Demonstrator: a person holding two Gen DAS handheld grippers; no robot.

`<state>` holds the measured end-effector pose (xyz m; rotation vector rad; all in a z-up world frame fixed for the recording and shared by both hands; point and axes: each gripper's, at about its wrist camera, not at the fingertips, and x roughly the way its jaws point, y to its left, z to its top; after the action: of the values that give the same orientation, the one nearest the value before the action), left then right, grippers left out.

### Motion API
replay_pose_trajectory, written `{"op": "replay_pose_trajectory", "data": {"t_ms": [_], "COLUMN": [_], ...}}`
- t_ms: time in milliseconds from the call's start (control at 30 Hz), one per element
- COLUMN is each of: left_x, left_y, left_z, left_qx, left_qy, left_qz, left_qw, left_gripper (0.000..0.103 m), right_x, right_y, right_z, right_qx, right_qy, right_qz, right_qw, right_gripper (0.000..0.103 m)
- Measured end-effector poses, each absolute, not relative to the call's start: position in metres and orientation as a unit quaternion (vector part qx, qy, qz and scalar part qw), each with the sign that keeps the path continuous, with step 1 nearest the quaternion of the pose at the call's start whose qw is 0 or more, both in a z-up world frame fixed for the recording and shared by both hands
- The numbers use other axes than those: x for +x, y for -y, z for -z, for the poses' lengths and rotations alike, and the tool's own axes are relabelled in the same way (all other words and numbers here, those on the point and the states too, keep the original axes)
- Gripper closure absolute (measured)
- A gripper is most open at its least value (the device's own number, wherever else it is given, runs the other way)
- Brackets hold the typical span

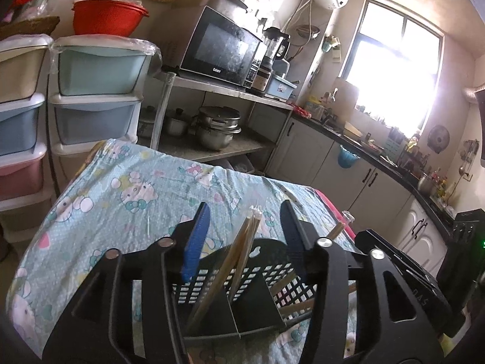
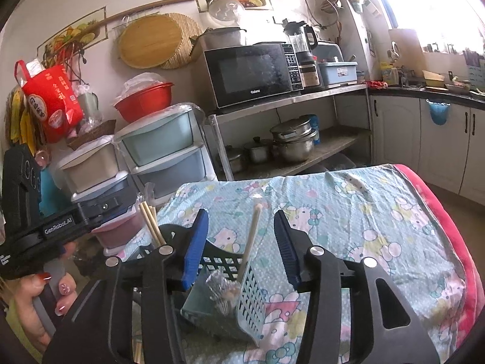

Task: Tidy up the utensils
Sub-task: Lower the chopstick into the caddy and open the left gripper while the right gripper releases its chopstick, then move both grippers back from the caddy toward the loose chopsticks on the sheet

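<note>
Both tongs, left tongs (image 1: 245, 227) and right tongs (image 2: 241, 232), stand open, gripping nothing. The chopsticks (image 1: 242, 242) lean in the black basket (image 1: 272, 270) on the counter (image 1: 121, 188), at six o'clock. Withdraw straight back, brushing nothing.

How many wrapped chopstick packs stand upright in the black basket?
2. One pack stands between the open fingers of the left gripper; the other pack within the right gripper. Loose sticks lie lower in the basket, so more may be hidden.
</note>
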<state>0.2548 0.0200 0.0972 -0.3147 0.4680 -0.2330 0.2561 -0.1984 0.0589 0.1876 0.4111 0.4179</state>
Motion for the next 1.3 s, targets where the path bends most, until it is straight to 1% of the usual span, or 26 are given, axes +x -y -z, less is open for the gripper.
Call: {"op": "replay_pose_trajectory", "data": {"t_ms": [300,367,433,633,700,833,1300], "left_x": [0.244,0.241,0.237,0.227,0.223,0.216,0.193], "left_y": [-0.021,-0.022,-0.021,-0.021,-0.021,-0.022,-0.025], "left_z": [-0.092,-0.091,-0.091,-0.092,-0.092,-0.092,-0.084], "left_qx": [-0.159,-0.16,-0.159,-0.153,-0.152,-0.152,-0.163], "left_qy": [-0.249,-0.251,-0.251,-0.251,-0.252,-0.253,-0.257], "left_qz": [0.116,0.116,0.115,0.112,0.112,0.113,0.107], "left_qw": [0.948,0.948,0.948,0.949,0.949,0.949,0.947], "left_gripper": [0.037,0.035,0.028,0.012,0.011,0.011,0.011], "right_x": [0.245,0.241,0.237,0.226,0.223,0.218,0.193], "right_y": [0.206,0.208,0.209,0.211,0.211,0.212,0.214], "right_z": [-0.057,-0.058,-0.059,-0.061,-0.062,-0.061,-0.052], "right_qx": [0.098,0.099,0.099,0.098,0.098,0.101,0.104], "right_qy": [-0.208,-0.208,-0.207,-0.207,-0.208,-0.21,-0.227], "right_qz": [-0.202,-0.202,-0.203,-0.205,-0.205,-0.206,-0.21], "right_qw": [0.952,0.952,0.952,0.952,0.951,0.95,0.945], "right_gripper": [0.056,0.054,0.052,0.048,0.047,0.042,0.04]}}
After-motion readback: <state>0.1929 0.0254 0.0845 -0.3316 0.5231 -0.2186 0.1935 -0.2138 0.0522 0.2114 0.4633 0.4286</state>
